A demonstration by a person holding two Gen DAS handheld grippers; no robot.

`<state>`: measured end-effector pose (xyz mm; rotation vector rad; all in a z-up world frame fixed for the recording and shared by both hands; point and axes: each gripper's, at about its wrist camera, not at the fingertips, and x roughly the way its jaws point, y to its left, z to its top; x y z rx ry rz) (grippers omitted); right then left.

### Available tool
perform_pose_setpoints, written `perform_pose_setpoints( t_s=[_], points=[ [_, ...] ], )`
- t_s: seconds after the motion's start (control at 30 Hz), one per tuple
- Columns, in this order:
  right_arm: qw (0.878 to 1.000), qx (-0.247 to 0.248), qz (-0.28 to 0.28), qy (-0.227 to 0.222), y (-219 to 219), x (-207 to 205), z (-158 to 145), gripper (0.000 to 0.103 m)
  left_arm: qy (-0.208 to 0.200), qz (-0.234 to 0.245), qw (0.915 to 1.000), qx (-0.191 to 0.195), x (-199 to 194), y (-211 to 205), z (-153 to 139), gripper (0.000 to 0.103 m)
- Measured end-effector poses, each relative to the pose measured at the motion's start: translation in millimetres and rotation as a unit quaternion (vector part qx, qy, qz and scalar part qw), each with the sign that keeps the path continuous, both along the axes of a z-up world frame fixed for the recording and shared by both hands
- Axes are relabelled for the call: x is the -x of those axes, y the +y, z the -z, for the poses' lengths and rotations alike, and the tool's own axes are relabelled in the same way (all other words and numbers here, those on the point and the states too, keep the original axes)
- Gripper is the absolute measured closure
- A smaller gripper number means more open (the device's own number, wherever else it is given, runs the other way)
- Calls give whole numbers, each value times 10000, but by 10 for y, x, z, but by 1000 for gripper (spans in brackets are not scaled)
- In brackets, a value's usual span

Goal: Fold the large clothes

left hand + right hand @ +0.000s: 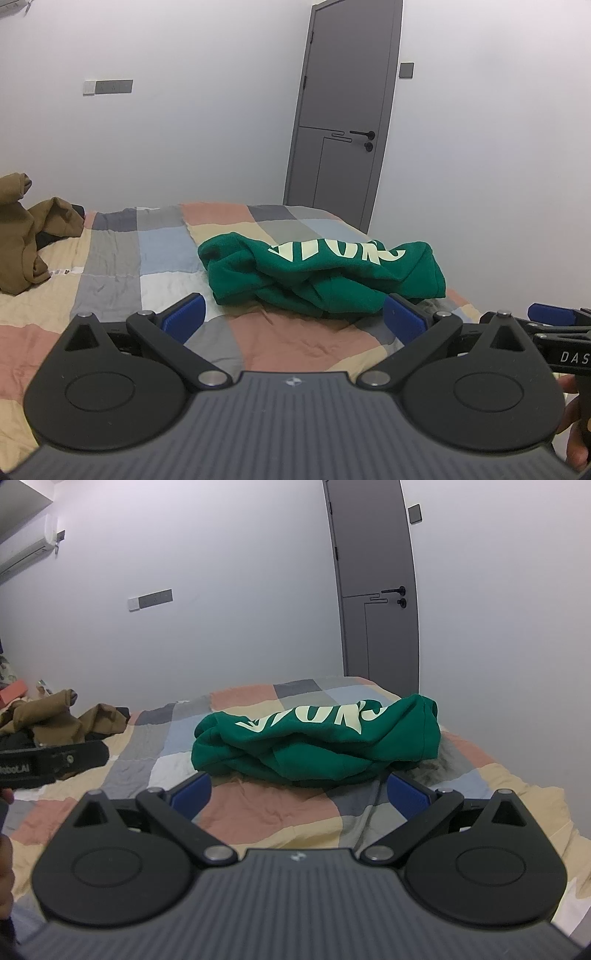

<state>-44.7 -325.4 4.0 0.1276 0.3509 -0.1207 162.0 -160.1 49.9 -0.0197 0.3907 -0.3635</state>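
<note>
Left gripper (293,317) with blue fingers spread apart, empty, right gripper (299,794) likewise wide apart, green sweatshirt (317,275) crumpled on checked blanket (155,258) at 12 o'clock, brown clothes (26,229) at 10 o'clock, grey door (343,110) behind.

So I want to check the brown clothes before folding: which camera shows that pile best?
The right wrist view: the brown clothes pile sits whole at the bed's far left, though the left hand-held gripper covers its lower edge. The left wrist view crops the pile at the frame's left edge.
</note>
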Motion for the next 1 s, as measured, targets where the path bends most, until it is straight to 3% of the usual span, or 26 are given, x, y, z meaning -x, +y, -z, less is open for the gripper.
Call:
perform_pose_setpoints(
  t_s=[1.0],
  points=[
    [10000, -23, 19, 30, 53, 56, -13, 0, -102, 68, 9999, -32, 76, -27, -21, 0]
  ],
)
